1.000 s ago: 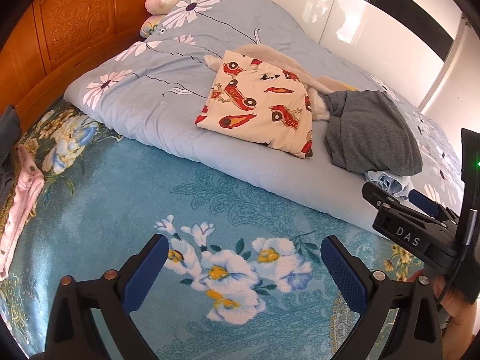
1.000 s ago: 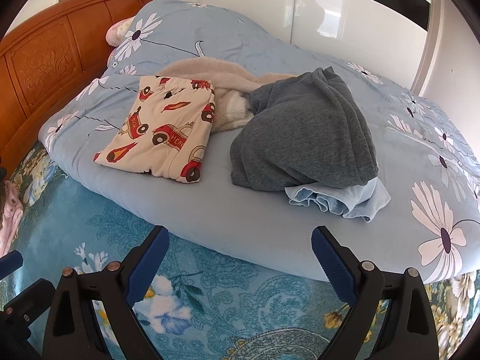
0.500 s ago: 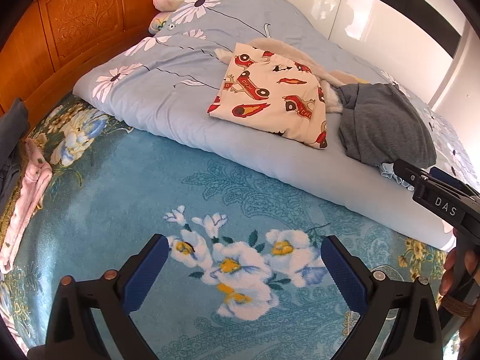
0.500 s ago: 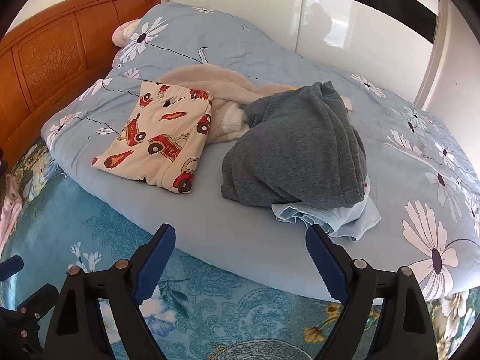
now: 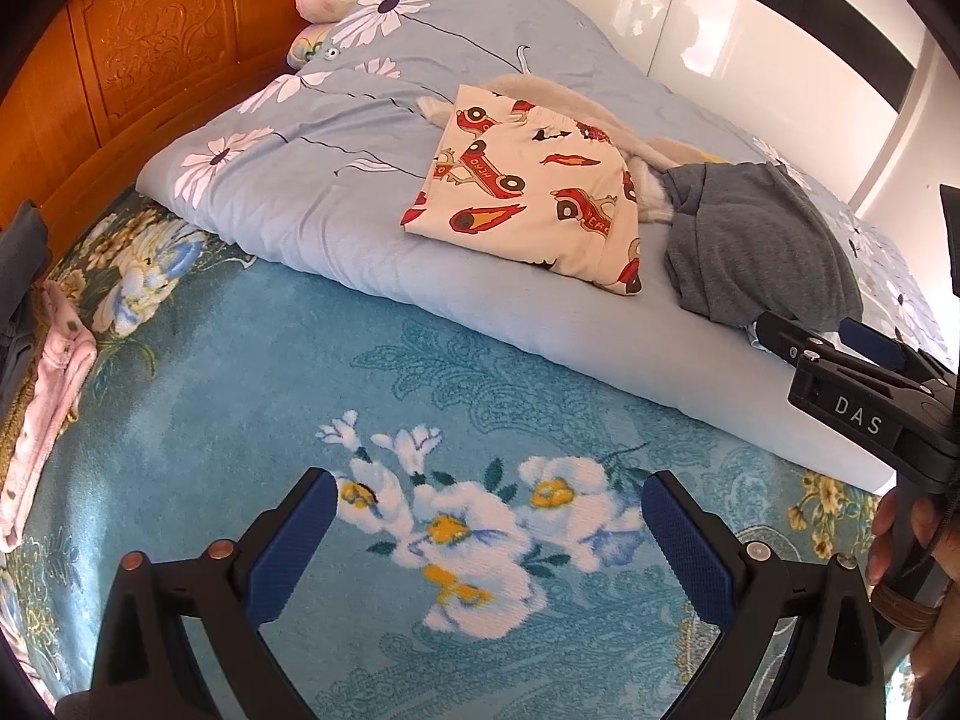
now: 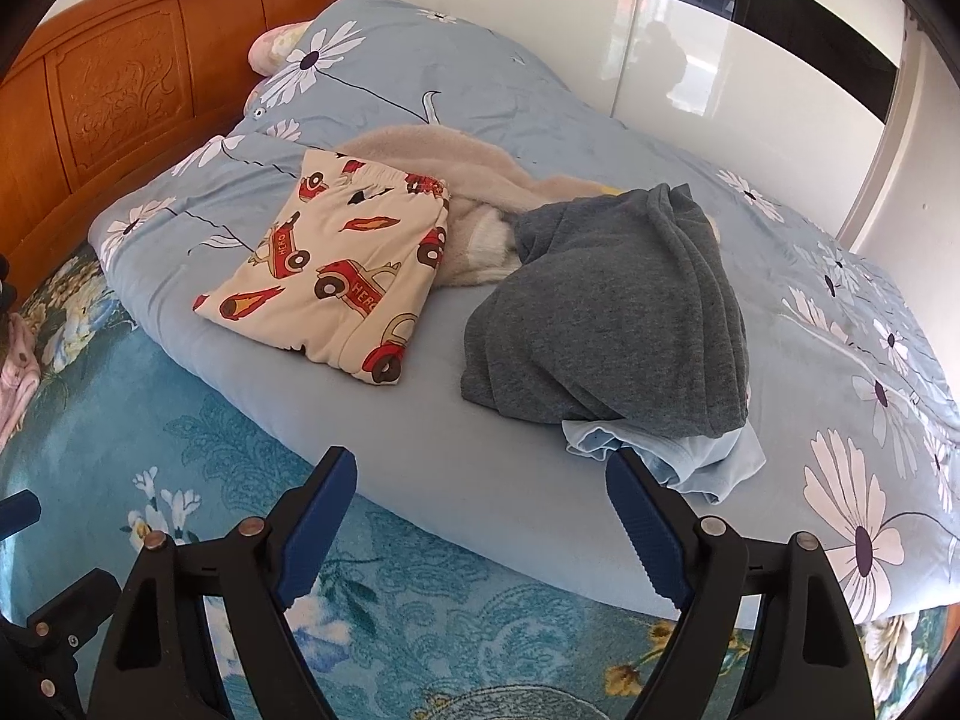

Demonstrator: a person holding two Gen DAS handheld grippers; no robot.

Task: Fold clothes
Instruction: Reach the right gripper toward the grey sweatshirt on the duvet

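Four garments lie on the pale blue quilt [image 6: 372, 438]. One folded cream piece with red cars [image 6: 336, 282] sits flat on the quilt's left part; one beige fleece item [image 6: 456, 174] lies behind it, partly under it; one crumpled grey sweatshirt [image 6: 606, 312] is heaped just right of the cream piece, on top of one light blue garment [image 6: 708, 468] at the quilt's near edge. The left gripper [image 5: 486, 534] and right gripper [image 6: 480, 516] both hang with jaws wide apart, gripping nothing, over the one teal floral blanket [image 5: 252, 372] in front of the quilt. One pink garment [image 5: 48, 396] lies far left of the quilt
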